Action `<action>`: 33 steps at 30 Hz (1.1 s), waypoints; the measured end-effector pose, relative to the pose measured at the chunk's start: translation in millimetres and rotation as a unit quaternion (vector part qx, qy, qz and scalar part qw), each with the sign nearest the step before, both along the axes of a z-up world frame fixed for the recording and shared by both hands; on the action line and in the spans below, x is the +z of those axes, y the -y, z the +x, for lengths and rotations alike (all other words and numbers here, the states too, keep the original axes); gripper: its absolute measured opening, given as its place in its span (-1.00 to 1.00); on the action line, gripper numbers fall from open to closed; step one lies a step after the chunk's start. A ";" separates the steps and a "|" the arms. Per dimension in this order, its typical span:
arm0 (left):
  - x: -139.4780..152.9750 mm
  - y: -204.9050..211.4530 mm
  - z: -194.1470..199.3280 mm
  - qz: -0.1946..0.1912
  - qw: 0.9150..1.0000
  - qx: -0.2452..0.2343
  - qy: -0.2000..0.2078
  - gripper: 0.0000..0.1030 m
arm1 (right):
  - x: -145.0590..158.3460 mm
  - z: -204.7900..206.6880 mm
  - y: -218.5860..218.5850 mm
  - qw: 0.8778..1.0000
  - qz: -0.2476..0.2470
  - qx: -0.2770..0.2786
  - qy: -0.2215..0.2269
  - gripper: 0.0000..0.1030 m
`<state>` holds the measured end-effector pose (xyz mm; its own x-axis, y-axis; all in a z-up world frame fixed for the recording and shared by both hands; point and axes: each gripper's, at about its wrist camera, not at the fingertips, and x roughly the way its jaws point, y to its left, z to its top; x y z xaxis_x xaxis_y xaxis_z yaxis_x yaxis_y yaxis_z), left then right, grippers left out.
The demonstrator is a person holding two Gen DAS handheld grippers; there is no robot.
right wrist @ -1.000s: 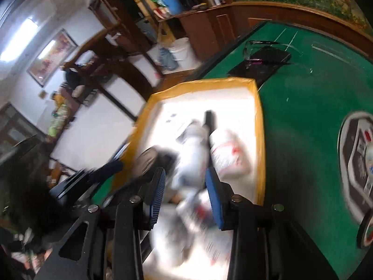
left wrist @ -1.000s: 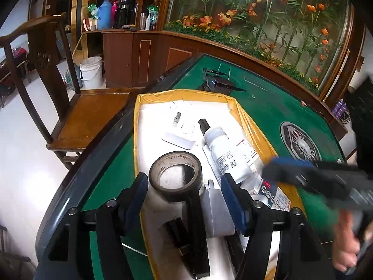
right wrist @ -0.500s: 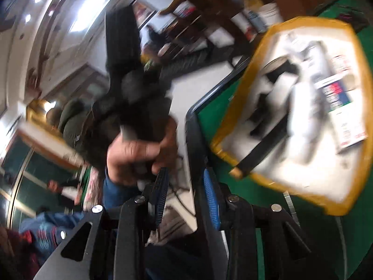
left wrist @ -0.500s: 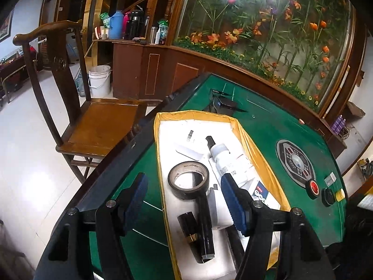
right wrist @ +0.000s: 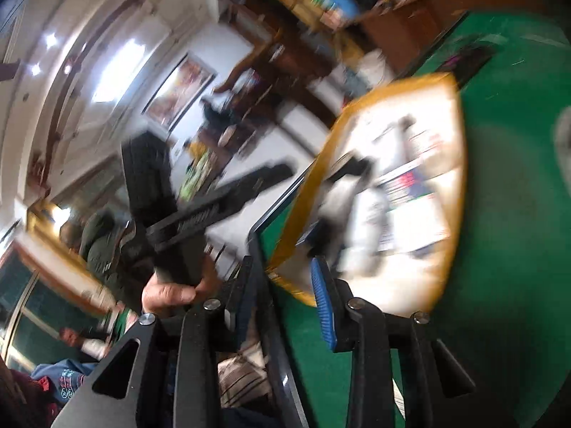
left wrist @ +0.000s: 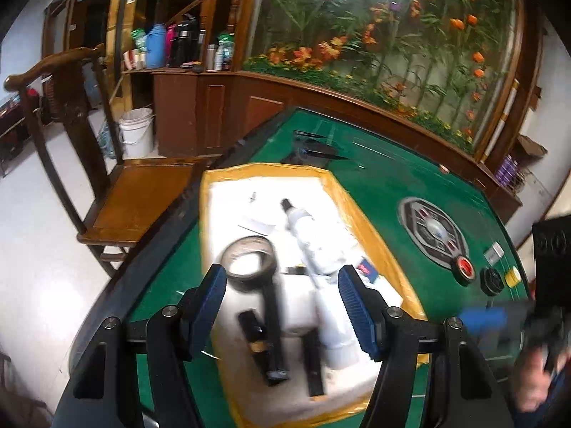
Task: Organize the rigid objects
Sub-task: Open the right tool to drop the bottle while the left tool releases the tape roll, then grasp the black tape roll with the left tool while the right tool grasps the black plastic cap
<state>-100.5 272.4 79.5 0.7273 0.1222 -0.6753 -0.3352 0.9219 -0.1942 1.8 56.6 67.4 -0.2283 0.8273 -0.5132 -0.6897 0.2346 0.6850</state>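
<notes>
**Both grippers above the tray, nothing picked yet**

Left wrist view: my left gripper (left wrist: 282,306) hangs over the near half of the yellow-rimmed tray (left wrist: 371,228), jaws set wide with nothing between the pads. The tray sits on the green desk (left wrist: 385,185), and everything I name here is placed by that tray. Inside it, toward its left side, lies the roll of tape (left wrist: 248,256); a white bottle (left wrist: 314,242) with a dark cap runs lengthwise down the middle. At the tray's near end, below my jaws, are a small dark tube (left wrist: 255,335) and a long black bar (left wrist: 273,324), blurred. My right gripper (left wrist: 485,317) shows off the tray's right side, over the desk.

To do this step well, I judge I should pick one item, line the pads square across its narrow side, and descend slowly so I do not knock its neighbours, which lie touching or nearly so.

Right wrist view: heavy blur. My right gripper (right wrist: 285,296) is set narrow, nothing between its pads, and sits at the tray's (right wrist: 307,192) near left corner, by the desk's edge. The tray's contents lie ahead and to the right; I cannot tell them apart here. My left hand (right wrist: 171,290) holds the other gripper left of the tray.
</notes>
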 end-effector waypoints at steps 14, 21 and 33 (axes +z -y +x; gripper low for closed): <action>-15.3 180.3 43.1 0.016 0.972 -0.230 -0.037 0.47 | -36.1 150.0 185.2 0.933 -0.101 -0.342 0.040 -0.16; -29.1 209.1 49.6 0.027 0.964 -0.257 -0.066 0.47 | -54.2 147.1 139.1 0.938 -0.151 -0.300 0.083 -0.01; -40.0 220.6 104.2 0.021 0.962 -0.249 -0.107 0.69 | 6.7 100.7 177.6 0.950 -0.070 -0.290 0.094 0.16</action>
<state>3.7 51.8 39.5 0.5478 -0.1741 -0.8183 0.1212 0.9843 -0.1283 102.4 -121.0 74.1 0.3525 0.7064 -0.6138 -0.5235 0.6925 0.4963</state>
